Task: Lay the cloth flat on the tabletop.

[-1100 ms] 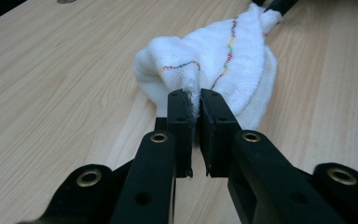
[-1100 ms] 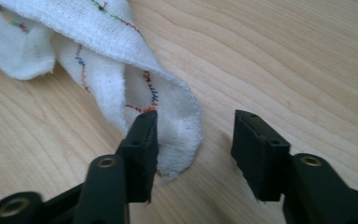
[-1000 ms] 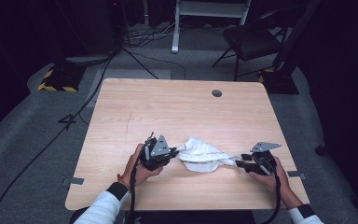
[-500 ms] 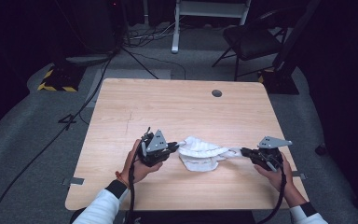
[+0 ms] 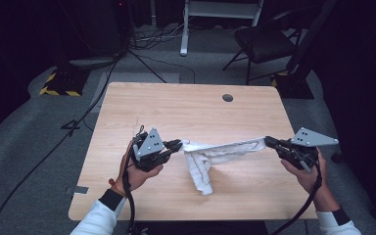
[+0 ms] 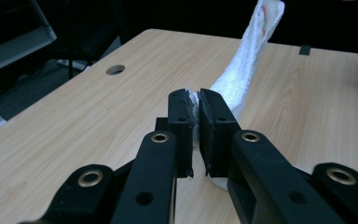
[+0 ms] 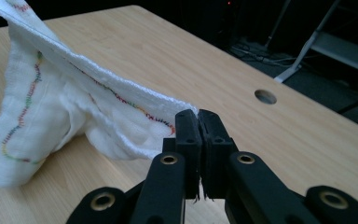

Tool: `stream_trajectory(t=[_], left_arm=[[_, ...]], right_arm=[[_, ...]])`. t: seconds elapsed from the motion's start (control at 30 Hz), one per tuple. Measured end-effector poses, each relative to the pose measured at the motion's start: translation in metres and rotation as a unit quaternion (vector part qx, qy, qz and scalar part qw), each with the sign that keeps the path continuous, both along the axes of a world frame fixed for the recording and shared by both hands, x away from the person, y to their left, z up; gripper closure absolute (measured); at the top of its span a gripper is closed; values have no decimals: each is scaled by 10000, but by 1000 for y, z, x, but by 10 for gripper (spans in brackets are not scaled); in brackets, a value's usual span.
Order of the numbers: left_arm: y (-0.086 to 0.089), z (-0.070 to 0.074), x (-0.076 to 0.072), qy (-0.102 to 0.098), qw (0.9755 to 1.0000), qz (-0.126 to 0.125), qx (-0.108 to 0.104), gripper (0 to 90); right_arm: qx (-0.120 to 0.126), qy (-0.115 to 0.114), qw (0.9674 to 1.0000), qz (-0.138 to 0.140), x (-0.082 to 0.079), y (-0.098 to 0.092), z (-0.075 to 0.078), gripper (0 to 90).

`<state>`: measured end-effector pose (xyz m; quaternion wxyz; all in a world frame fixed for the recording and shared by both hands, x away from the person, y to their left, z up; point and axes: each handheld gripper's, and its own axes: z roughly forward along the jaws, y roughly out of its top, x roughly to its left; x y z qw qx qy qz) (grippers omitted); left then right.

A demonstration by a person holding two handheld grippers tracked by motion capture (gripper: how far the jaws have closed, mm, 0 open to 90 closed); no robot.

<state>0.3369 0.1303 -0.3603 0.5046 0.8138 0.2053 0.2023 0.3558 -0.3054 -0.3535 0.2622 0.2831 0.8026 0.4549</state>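
A white cloth [image 5: 210, 152] with a multicoloured stitched hem is stretched between my two grippers above the wooden table [image 5: 186, 107]. Its middle sags down to the tabletop. My left gripper [image 5: 178, 144] is shut on one end. In the left gripper view the jaws [image 6: 197, 100] pinch the cloth [image 6: 247, 70], which runs up and away. My right gripper [image 5: 268, 141] is shut on the other end. In the right gripper view its tips [image 7: 198, 119] clamp the hemmed edge, and the cloth [image 7: 65, 102] drapes off to the left.
A round cable hole [image 5: 227, 98] sits near the table's far edge. Beyond the table stand a dark chair [image 5: 267, 41] and a white frame [image 5: 220, 10]. Cables and a yellow-and-black striped block [image 5: 58, 83] lie on the floor to the left.
Both hands have risen and moved apart. The cloth, bunched on the table a second ago, now hangs stretched between the grippers.
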Motion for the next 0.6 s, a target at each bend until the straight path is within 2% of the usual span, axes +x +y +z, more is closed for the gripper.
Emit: stream_trajectory(t=[0.17,0.3,0.4,0.6], left_arm=[[2,14,-7,-88,9999,-81,16,835],[2,13,0,-7,10000,-72,4,834],[-1,3,15,188,9998,-5,-6,834],[-3,-16,50,508,9984,249,79,834]], right_arm=[[-7,-205,9998,13,-7,2,21,876],[-47,-236,9997,-23,-5,3,23,876],[-107,-195,9997,-74,2,5,19,876],[-343,65,9992,-194,34,12,2,876]])
